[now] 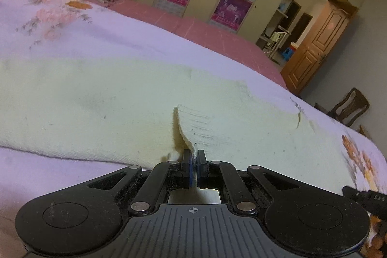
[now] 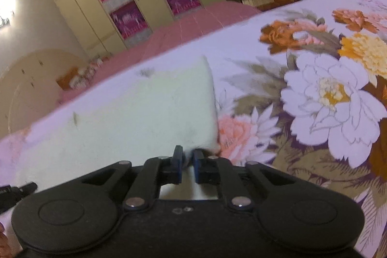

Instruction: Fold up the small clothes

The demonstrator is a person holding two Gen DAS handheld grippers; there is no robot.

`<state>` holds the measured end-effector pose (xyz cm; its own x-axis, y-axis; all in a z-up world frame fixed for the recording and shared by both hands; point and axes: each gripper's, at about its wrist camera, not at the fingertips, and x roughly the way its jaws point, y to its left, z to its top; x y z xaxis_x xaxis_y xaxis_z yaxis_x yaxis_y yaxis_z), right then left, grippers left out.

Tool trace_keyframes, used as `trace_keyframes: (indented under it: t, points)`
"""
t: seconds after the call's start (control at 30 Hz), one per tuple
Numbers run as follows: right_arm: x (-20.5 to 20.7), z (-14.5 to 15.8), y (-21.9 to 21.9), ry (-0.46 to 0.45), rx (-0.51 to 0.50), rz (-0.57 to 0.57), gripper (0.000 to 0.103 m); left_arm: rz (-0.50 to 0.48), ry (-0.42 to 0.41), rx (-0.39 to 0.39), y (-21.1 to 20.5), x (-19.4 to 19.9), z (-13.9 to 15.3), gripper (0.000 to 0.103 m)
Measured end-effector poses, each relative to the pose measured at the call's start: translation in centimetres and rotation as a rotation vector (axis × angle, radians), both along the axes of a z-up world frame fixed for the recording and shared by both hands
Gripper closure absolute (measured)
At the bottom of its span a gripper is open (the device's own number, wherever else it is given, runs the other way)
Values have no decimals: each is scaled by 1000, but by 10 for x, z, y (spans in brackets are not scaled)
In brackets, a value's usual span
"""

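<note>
Cream knit garment (image 1: pixel 101 98) lies flat on the floral bedspread (image 1: pixel 72 25), filling the centre band of the left wrist view; in the right wrist view it occupies the centre and lower left of the frame, its right edge running down toward the jaws. What kind of garment it is I cannot tell.

Left gripper (image 1: pixel 193 156): jaws closed on a raised fold of the knit at bottom centre of its frame, the cloth pinched between the blue pads and pulled up into a small ridge. Right gripper (image 2: pixel 187 152): jaws nearly closed on the lower right corner of the garment, with pale fabric visible in the narrow gap between the pads. I judge this to be a grip on the cloth, though motion blur softens the view.

Handling, as I judge it:
- Material is soft, light and limp; it will drape and sag between the two grip points.
- The ribbed knit stretches, so hard pulling distorts the shape.
- The surface is not slippery; thin edges hold well in the pads.
- It is not fragile, but loose fibres at the edge may snag.

Recommended hold: the corners and hem edges, one per gripper, kept level so the fold line stays straight. The pink quilt (image 1: pixel 217 40) at upper centre of the left wrist view is not involved.
</note>
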<state>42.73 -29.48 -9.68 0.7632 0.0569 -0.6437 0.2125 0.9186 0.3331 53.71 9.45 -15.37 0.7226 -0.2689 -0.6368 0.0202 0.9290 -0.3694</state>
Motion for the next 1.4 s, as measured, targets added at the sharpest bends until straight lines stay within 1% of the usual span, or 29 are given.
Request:
trace_keyframes:
  t: [0.03, 0.07, 0.1, 0.13, 0.17, 0.2, 0.23, 0.27, 0.3, 0.33, 0.37, 0.4, 0.5, 0.57, 0.63, 0.7, 0.8, 1.03, 1.07, 1.1, 1.13, 1.17, 1.2, 1.23, 1.27, 1.33, 1.4]
  points:
    - [0, 3, 3, 5, -13, 8, 90, 2, -6, 14, -2, -1, 3, 100]
    - [-2, 7, 6, 2, -19, 14, 79, 7, -9, 30, -3, -3, 5, 94]
    - [-5, 11, 10, -12, -29, 21, 74, 10, -16, 46, -4, -6, 8, 79]
    - [-9, 15, 15, -28, -50, 26, 67, 10, -35, 51, -3, -12, 12, 69]
    - [-13, 19, 21, -41, -70, 37, 66, 21, -61, 56, -1, -19, 17, 42]
    - [-16, 22, 27, -48, -80, 48, 66, 59, -90, 87, 2, -29, 23, 20]
    - [-20, 24, 34, -57, -86, 63, 65, 91, -124, 116, 9, -40, 28, 19]
    - [-23, 27, 41, -66, -92, 82, 65, 112, -140, 115, 19, -48, 30, 19]
    - [-26, 28, 47, -73, -100, 101, 65, 142, -142, 86, 37, -58, 31, 23]
    - [-27, 30, 54, -78, -111, 123, 65, 184, -137, 55, 56, -66, 29, 31]
    - [-29, 31, 60, -82, -120, 146, 64, 231, -124, 36, 76, -73, 27, 53]
    - [-28, 31, 65, -84, -122, 162, 64, 283, -106, 19, 98, -80, 24, 63]
    - [-23, 30, 75, -81, -110, 192, 64, 489, -65, -35, 170, -102, 14, 63]
    - [-18, 28, 80, -74, -103, 207, 64, 627, -56, -76, 214, -114, 9, 63]
    - [-13, 25, 88, -69, -110, 229, 64, 727, -33, -124, 249, -121, 2, 62]
    - [-8, 23, 96, -64, -116, 252, 64, 754, -50, -197, 273, -126, -3, 60]
    - [-2, 20, 105, -62, -117, 275, 64, 764, -68, -262, 292, -123, -9, 60]
    - [3, 17, 109, -59, -114, 288, 64, 837, -105, -388, 307, -114, -23, 61]
    - [4, 17, 108, -58, -114, 286, 64, 842, -106, -390, 310, -110, -25, 63]
    - [4, 16, 107, -58, -114, 282, 64, 846, -95, -374, 312, -98, -29, 71]
    - [5, 15, 104, -56, -114, 278, 64, 852, -78, -340, 312, -94, -28, 81]
    - [5, 15, 102, -55, -112, 272, 64, 856, -57, -296, 310, -92, -26, 101]
    - [5, 15, 99, -55, -110, 268, 64, 849, -59, -276, 308, -91, -23, 101]
    - [5, 15, 96, -55, -109, 263, 64, 835, -88, -251, 301, -92, -18, 101]
    - [5, 15, 94, -56, -109, 259, 64, 800, -127, -210, 291, -91, -9, 101]
    - [4, 16, 89, -60, -106, 248, 64, 709, -183, -129, 266, -87, 11, 101]
    - [3, 17, 85, -62, -102, 235, 64, 602, -224, -59, 234, -74, 29, 101]
